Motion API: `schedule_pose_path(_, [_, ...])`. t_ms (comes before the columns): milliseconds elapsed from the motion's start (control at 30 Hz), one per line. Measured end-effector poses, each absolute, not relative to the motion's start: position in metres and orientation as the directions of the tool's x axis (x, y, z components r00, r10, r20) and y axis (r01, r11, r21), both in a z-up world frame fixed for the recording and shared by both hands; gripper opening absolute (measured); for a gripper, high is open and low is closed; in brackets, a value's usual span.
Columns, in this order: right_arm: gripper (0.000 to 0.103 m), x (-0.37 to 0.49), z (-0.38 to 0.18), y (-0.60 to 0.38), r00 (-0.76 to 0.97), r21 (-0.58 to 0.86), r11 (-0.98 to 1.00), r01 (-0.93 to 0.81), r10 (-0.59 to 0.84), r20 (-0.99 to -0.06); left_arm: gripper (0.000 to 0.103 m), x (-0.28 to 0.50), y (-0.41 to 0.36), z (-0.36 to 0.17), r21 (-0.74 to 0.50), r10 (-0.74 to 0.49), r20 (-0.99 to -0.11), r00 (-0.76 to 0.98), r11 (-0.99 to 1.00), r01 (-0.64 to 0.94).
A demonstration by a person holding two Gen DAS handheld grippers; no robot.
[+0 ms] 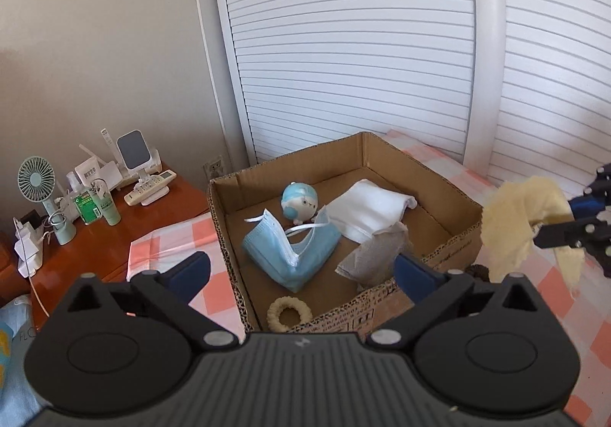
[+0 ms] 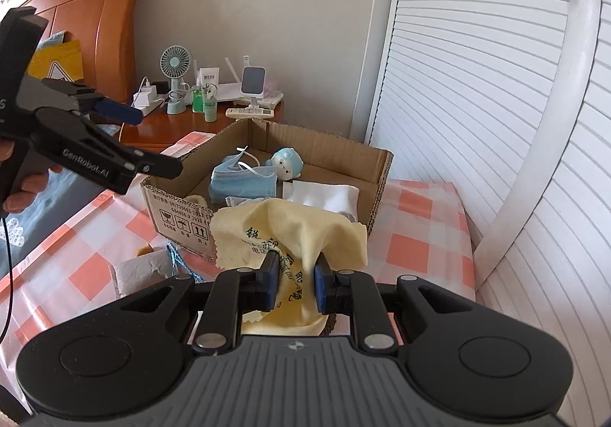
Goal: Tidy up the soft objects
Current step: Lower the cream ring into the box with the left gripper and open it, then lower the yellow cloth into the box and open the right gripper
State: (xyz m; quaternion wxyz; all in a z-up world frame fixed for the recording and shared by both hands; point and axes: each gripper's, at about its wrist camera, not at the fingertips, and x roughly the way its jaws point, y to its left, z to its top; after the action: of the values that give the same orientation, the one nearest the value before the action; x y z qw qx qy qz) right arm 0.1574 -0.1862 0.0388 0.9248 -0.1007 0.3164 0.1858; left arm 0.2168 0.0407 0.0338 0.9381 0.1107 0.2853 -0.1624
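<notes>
Cloth: yellow cloth (image 2: 290, 232) hung pinched in the right gripper (image 2: 296, 284).
Left gripper (image 1: 301, 274): jaws spread wide, empty, above the box (image 1: 439, 194).
Box contents: mask (image 1: 290, 255), plush toy (image 1: 299, 202).

cloth (image 2: 305, 228): pale yellow, dark print | mask (image 1: 290, 255): light blue | box (image 1: 450, 205): brown | tablecloth (image 2: 416, 247): pink-white check

Home bedroom: wooden headboard (image 2: 95, 7), nightstand (image 1: 114, 232), louvred wardrobe doors (image 1: 343, 45).
</notes>
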Motion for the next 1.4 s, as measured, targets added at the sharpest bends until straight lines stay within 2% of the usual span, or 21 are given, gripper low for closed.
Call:
schedule_pose_path(233, [0.022, 0.176, 0.043, -0.176, 0.718, -0.045, 0.908, -0.418, 0.299, -0.629, 0.102, 0.194, 0.036, 0.036, 0.151, -0.209, -0.605, 0.768, 0.917, 0.369])
schedule_pose_path(600, [0.023, 0.218, 0.053, -0.154, 0.715, -0.063, 0.909, -0.411, 0.279, -0.641, 0.102, 0.147, 0.039, 0.041, 0.079, -0.288, -0.609, 0.74, 0.905, 0.417])
schedule_pose_path(833, [0.023, 0.287, 0.051, -0.141, 0.706, -0.082, 0.925, -0.371, 0.224, -0.671, 0.102, 0.125, 0.055, 0.031, 0.013, -0.256, -0.616, 0.745, 0.943, 0.334])
schedule_pose_path(1000, [0.024, 0.33, 0.049, -0.135, 0.711, -0.068, 0.939, -0.337, 0.207, -0.672, 0.102, 0.115, 0.065, 0.026, 0.008, -0.225, -0.618, 0.753, 0.956, 0.292])
schedule_pose_path(1067, [0.051, 0.34, 0.05, -0.129, 0.723, -0.093, 0.942, -0.323, 0.182, -0.666, 0.102, 0.114, 0.068, 0.024, 0.004, -0.21, -0.622, 0.754, 0.962, 0.272])
schedule_pose_path(1100, [0.078, 0.344, 0.05, -0.125, 0.734, -0.118, 0.944, -0.307, 0.156, -0.661, 0.102, 0.114, 0.069, 0.023, 0.003, -0.206, -0.626, 0.752, 0.964, 0.266])
schedule_pose_path(1133, [0.097, 0.345, 0.049, -0.123, 0.744, -0.134, 0.945, -0.298, 0.142, -0.653, 0.102, 0.114, 0.07, 0.022, 0.002, -0.203, -0.63, 0.75, 0.965, 0.262])
schedule_pose_path(1200, [0.103, 0.344, 0.049, -0.122, 0.75, -0.133, 0.945, -0.299, 0.146, -0.645, 0.102, 0.113, 0.072, 0.018, -0.003, -0.193, -0.639, 0.744, 0.969, 0.249])
schedule_pose_path(1400, [0.103, 0.323, 0.048, -0.122, 0.727, -0.108, 0.95, -0.294, 0.149, -0.67, 0.102, 0.109, 0.074, 0.013, -0.012, -0.192, -0.65, 0.735, 0.97, 0.243])
